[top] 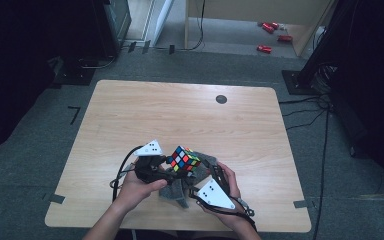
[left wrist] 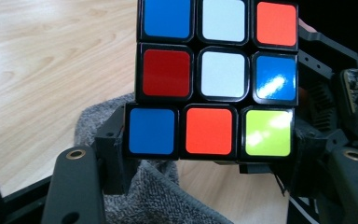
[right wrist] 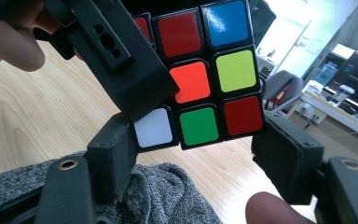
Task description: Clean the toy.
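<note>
1. A scrambled puzzle cube (top: 183, 159) is held up just above the near middle of the wooden counter (top: 130, 115), between the two grippers.
2. In the left gripper view the cube (left wrist: 216, 77) shows a face whose bottom row reads blue, orange, yellow-green, with a white centre above it.
3. The left gripper (top: 166, 165) is clamped on the cube's bottom layer: in its own view one black jaw presses the blue corner side and the other the yellow-green corner side.
4. In the right gripper view the cube (right wrist: 200, 79) shows a bottom row of white, green, red.
5. The right gripper (top: 207, 172) has that layer between its jaws. One jaw lies against the white corner; the other stands just off the red corner, so the grip looks loose and not pressed home.
6. A black jaw of the left gripper (right wrist: 116, 60) crosses the cube's upper left in the right gripper view.
7. Directly below the cube lies a crumpled grey cloth (top: 177, 190), resting on the counter between the person's hands.
8. On the floor beyond the counter lie some small red objects (top: 270, 35).
</note>
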The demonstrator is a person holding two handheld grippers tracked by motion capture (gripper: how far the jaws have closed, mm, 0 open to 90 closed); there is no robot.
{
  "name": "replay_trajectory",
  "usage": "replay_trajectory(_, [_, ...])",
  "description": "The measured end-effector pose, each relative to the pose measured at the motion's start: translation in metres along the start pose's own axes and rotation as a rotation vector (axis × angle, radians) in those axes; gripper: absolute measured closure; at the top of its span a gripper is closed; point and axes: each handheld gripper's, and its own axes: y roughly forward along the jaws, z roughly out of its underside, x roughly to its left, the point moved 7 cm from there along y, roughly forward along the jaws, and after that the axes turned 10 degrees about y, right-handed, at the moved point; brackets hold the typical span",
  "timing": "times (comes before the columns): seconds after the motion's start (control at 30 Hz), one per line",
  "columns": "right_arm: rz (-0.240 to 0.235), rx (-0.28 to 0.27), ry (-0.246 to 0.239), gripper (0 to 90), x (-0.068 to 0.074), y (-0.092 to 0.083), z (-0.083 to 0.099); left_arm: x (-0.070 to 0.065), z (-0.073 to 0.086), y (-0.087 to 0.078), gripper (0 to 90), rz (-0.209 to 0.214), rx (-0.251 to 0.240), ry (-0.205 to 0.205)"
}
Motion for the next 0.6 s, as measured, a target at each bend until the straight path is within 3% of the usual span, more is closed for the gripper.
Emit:
replay_trajectory(0.2, [0.042,0.005,0.063,33.2,0.0021,0.0002,0.0,-0.003,-0.0035,0.0007,33.9,-0.068,-0.042,0.053])
replay_trajectory(0.33, [0.071,0.001,0.132,33.3,0.0049,0.0,-0.0023,-0.0044,-0.0058,0.0009,33.0,-0.091,-0.079,0.05])
replay_trajectory(0.6, [0.123,0.013,0.169,33.3,0.01,-0.0001,-0.0042,-0.0039,-0.0075,0.0018,30.0,-0.132,-0.12,0.036])
